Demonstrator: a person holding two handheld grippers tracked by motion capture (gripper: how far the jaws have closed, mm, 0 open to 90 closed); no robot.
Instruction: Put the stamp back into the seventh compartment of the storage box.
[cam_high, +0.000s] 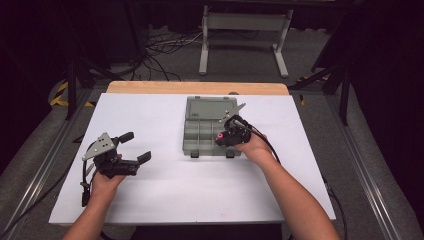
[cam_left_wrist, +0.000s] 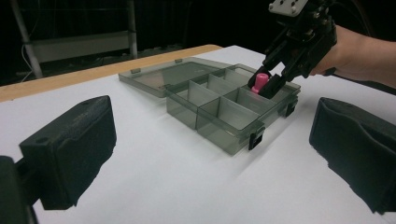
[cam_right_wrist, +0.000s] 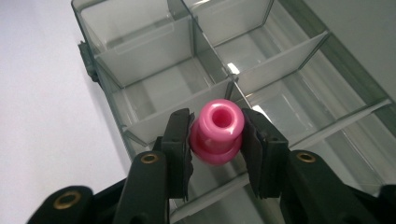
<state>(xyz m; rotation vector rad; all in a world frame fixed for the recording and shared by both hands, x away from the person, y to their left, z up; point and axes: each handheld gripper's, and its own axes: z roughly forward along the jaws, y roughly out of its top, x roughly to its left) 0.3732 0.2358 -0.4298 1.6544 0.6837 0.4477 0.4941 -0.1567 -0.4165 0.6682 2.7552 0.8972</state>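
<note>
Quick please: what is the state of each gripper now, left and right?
Left gripper: open, jaws wide apart, holding nothing.
Right gripper: closed on the pink spool, over the compartment box.

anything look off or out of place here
Nothing stands out. The compartment box sits flat on the white table with its lid laid open behind it, compartments bare. The right gripper holds a pink spool-shaped piece squarely over the box; the left gripper rests open.
</note>
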